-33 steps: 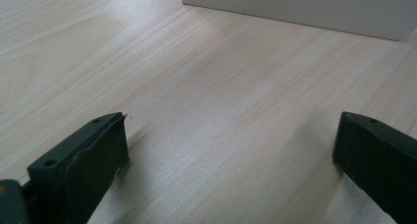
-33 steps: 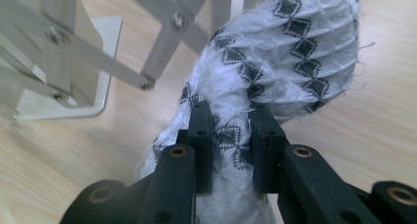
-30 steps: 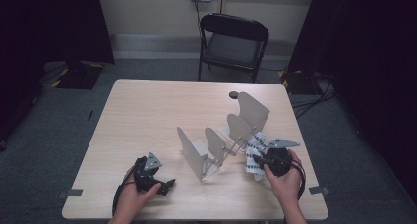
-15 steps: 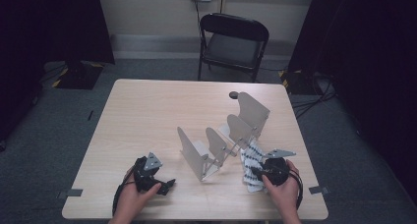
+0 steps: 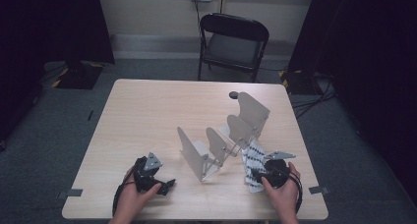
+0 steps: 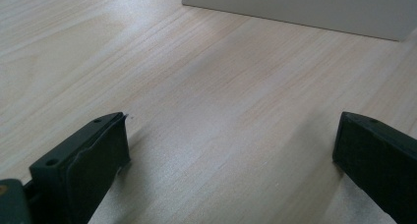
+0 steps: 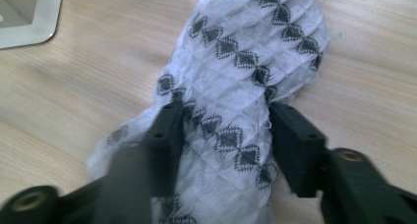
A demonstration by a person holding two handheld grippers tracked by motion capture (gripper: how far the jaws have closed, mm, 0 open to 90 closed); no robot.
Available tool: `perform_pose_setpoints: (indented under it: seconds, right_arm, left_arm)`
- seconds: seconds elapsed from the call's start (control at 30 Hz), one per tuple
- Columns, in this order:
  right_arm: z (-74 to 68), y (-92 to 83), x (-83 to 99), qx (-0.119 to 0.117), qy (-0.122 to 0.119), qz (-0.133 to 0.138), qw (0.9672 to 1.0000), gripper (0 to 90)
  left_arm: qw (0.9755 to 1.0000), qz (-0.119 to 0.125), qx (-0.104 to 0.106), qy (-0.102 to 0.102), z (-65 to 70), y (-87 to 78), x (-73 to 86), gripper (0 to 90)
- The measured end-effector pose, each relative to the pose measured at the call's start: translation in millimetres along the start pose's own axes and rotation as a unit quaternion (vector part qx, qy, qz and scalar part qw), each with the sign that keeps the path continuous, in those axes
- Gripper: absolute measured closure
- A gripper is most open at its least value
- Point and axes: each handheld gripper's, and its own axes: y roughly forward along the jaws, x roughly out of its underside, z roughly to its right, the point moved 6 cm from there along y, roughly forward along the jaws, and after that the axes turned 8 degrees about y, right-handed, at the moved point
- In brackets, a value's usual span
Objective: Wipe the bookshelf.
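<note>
A white cloth with black diamond marks [image 5: 254, 154] lies bunched on the wooden table [image 5: 147, 116], just right of a grey metal rack of upright plates [image 5: 216, 146]. My right gripper [image 5: 253, 175] sits at the near end of the cloth. In the right gripper view its jaws pinch the gathered cloth [image 7: 246, 52] from both sides, so the gripper [image 7: 223, 121] is shut on it. My left gripper [image 5: 165, 185] rests near the front left of the table, left of the rack. It [image 6: 231, 135] is open over bare wood, with a rack plate [image 6: 305, 8] ahead of it.
A small dark round object [image 5: 233, 94] lies at the table's far edge behind the rack. A black folding chair [image 5: 233, 42] stands beyond the table. A corner of the rack's base [image 7: 24, 17] lies left of the cloth. Bare wood spreads across the table's left half.
My right gripper has drawn back toward the table's front edge, and the cloth has come along with it. The left gripper has stayed put.
</note>
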Motion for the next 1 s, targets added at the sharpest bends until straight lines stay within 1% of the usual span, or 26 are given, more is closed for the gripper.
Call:
perform_pose_setpoints:
  seconds: [0.03,0.1,0.13,0.2,0.23,0.3,0.33,0.37,0.4,0.5,0.57,0.6,0.67,0.77,0.8,0.97,1.0]
  right_arm:
    - [-0.5,-0.2,-0.6,-0.003,-0.001,0.002,1.0,61.2]
    - [-1.0,-1.3,-1.4,-0.004,0.0,-0.001,1.0,67.3]
    - [-0.4,-2.2,-1.9,-0.002,0.004,-0.004,1.0,69.0]
    - [0.2,-4.0,-2.8,-0.008,0.001,-0.007,0.9999,71.0]
    - [1.0,-6.9,-3.3,-0.007,0.005,-0.008,0.9999,71.8]
    - [2.9,-13.1,-6.1,-0.005,0.003,-0.001,1.0,72.4]
    - [4.2,-17.6,-8.6,-0.01,0.014,0.003,0.9998,72.9]
    - [5.9,-20.4,-10.5,-0.005,0.009,0.005,0.9999,73.2]
    - [8.4,-25.1,-14.1,0.006,-0.003,0.007,1.0,73.3]
    - [12.2,-35.2,-21.3,0.012,-0.006,0.013,0.9998,73.4]
    - [16.0,-45.0,-28.9,0.011,0.004,0.028,0.9995,73.6]
    - [17.9,-48.7,-32.3,0.015,0.005,0.032,0.9994,73.7]
    - [21.9,-55.1,-39.1,0.022,0.004,0.038,0.999,73.7]
    - [26.1,-63.0,-48.4,0.025,0.011,0.045,0.9986,73.8]
    - [27.8,-65.8,-51.6,0.029,0.007,0.047,0.9984,73.9]
    - [34.9,-79.3,-69.6,0.042,0.014,0.066,0.9968,74.2]
    - [36.0,-83.0,-74.4,0.043,0.016,0.073,0.9963,74.2]
  left_arm:
    - [1.0,0.0,0.0,0.0,0.0,0.0,0.0,0.1]
    - [1.0,0.0,0.001,0.0,0.0,0.1,0.0,0.0]
    - [1.0,0.0,0.0,0.0,0.0,0.1,0.0,0.0]
    - [1.0,0.0,0.0,0.0,0.0,0.0,0.0,0.1]
    - [1.0,0.0,0.0,0.0,0.0,0.0,0.0,0.0]
    - [1.0,0.0,0.0,0.0,0.0,0.0,0.0,0.1]
    - [1.0,0.0,0.001,0.0,0.0,0.0,0.0,0.0]
    - [1.0,0.0,0.001,0.0,0.0,0.1,0.0,0.0]
    - [1.0,0.0,0.0,0.0,0.0,0.1,0.0,0.0]
    - [1.0,0.0,0.0,0.0,0.1,0.1,0.0,0.0]
    - [1.0,0.0,0.0,0.0,0.0,0.1,0.0,0.0]
    - [1.0,0.0,0.0,0.0,0.1,0.1,0.0,0.0]
    - [1.0,0.0,0.0,0.0,0.0,0.1,0.0,0.1]
    - [1.0,0.0,0.001,0.0,0.0,0.1,0.0,0.0]
    - [1.0,0.0,0.001,0.0,0.0,0.1,0.0,0.0]
    - [1.0,0.0,0.0,0.0,0.1,0.0,0.0,0.1]
    - [1.0,0.0,0.0,0.0,0.1,0.1,-0.1,0.1]
